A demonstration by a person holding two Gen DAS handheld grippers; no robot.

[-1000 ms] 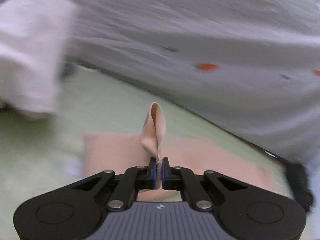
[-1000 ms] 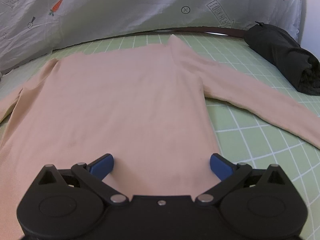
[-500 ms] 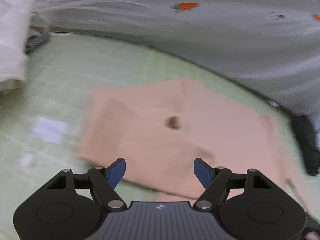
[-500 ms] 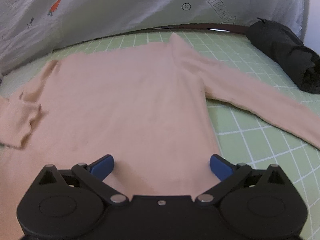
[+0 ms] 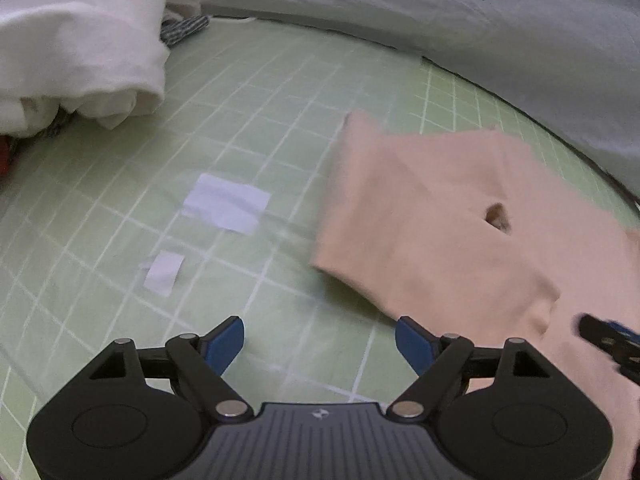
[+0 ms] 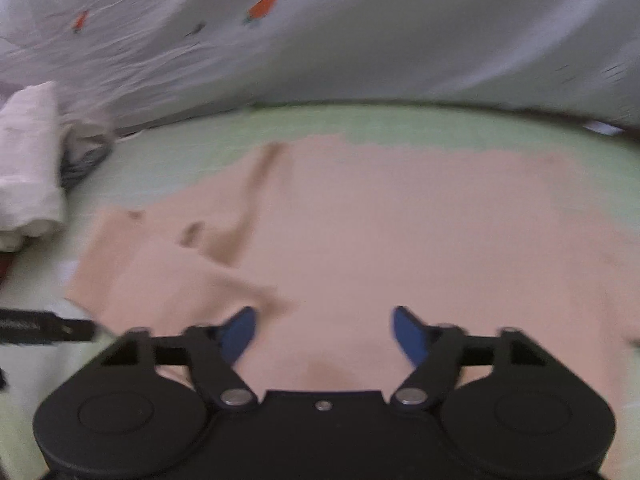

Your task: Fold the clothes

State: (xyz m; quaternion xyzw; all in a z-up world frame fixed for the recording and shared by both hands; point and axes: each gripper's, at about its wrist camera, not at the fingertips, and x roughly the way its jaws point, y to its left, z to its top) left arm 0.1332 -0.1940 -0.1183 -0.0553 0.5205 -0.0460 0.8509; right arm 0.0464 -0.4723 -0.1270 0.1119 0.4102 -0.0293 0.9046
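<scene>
A peach long-sleeved top (image 5: 436, 216) lies flat on the green grid mat (image 5: 280, 112), with one sleeve folded back over its body. It fills the middle of the right wrist view (image 6: 380, 232), which is blurred. My left gripper (image 5: 320, 340) is open and empty, over bare mat just left of the top's edge. My right gripper (image 6: 324, 334) is open and empty, low over the top's body. Part of it shows at the right edge of the left wrist view (image 5: 612, 336).
A heap of white clothes (image 5: 76, 40) lies at the mat's far left, also in the right wrist view (image 6: 28, 164). Two white paper scraps (image 5: 224, 208) lie on the mat. A pale carrot-print sheet (image 5: 460, 12) runs along the back.
My left gripper let go of the sleeve, opened, and drew back left off the top. The sleeve now lies folded on the body. My right gripper swung left, its view blurred.
</scene>
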